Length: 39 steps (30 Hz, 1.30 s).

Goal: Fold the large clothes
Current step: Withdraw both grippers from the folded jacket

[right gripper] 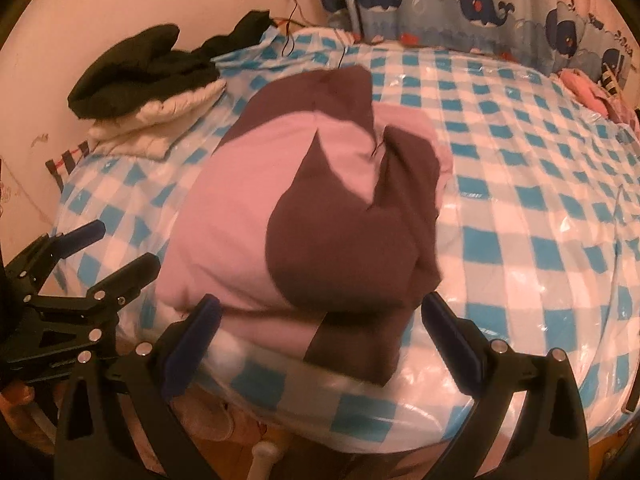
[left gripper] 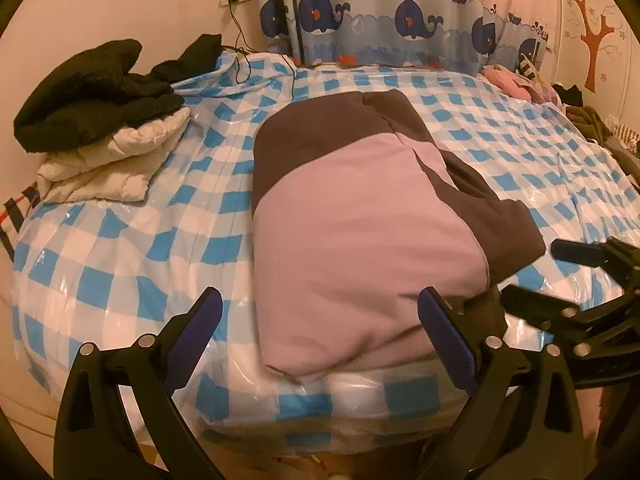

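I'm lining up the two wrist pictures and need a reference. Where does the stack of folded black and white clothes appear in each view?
Left wrist view: the stack of folded clothes lies at the upper left, on the bed's far left corner by the wall.
Right wrist view: the same stack sits at the upper left, smaller, left of the pink and brown garment.
Shared landmark: the whale curtain along the top of both views.

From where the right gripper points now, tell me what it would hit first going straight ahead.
Most likely the pink and brown garment: its near hem lies between the open fingers of the right gripper, on the checkered cover. Depth is uncertain.
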{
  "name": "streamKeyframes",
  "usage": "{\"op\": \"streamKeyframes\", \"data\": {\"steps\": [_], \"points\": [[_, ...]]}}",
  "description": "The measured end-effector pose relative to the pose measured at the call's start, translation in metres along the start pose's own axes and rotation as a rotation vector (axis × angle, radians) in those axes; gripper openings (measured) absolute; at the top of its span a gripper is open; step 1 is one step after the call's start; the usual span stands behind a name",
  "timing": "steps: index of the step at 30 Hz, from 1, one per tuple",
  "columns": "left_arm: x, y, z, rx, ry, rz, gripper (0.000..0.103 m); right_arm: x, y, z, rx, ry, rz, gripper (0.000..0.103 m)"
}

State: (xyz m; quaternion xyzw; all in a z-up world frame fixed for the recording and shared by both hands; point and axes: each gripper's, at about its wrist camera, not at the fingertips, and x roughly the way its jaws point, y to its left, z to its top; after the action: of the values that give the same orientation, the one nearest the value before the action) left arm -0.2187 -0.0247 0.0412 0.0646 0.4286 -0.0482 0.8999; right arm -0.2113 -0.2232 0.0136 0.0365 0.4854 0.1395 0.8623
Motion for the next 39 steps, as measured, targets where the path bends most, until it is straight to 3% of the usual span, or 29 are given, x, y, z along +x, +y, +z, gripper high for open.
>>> {"op": "streamKeyframes", "data": {"steps": [12, 20, 39], "points": [[0.005, 0.003, -0.005, -0.032, 0.071, 0.000, 0.094, 0.008, -0.004, -0.003, 0.016, 0.058, -0.020, 0.096], [0.026, 0.004, -0.014, -0.081, 0.216, -0.040, 0.095, 0.006, -0.011, -0.008, 0.039, 0.086, -0.058, 0.096], [0.034, 0.006, -0.017, -0.090, 0.273, -0.049, 0.095, 0.014, 0.002, -0.006, 0.015, 0.154, -0.054, 0.096]]}}
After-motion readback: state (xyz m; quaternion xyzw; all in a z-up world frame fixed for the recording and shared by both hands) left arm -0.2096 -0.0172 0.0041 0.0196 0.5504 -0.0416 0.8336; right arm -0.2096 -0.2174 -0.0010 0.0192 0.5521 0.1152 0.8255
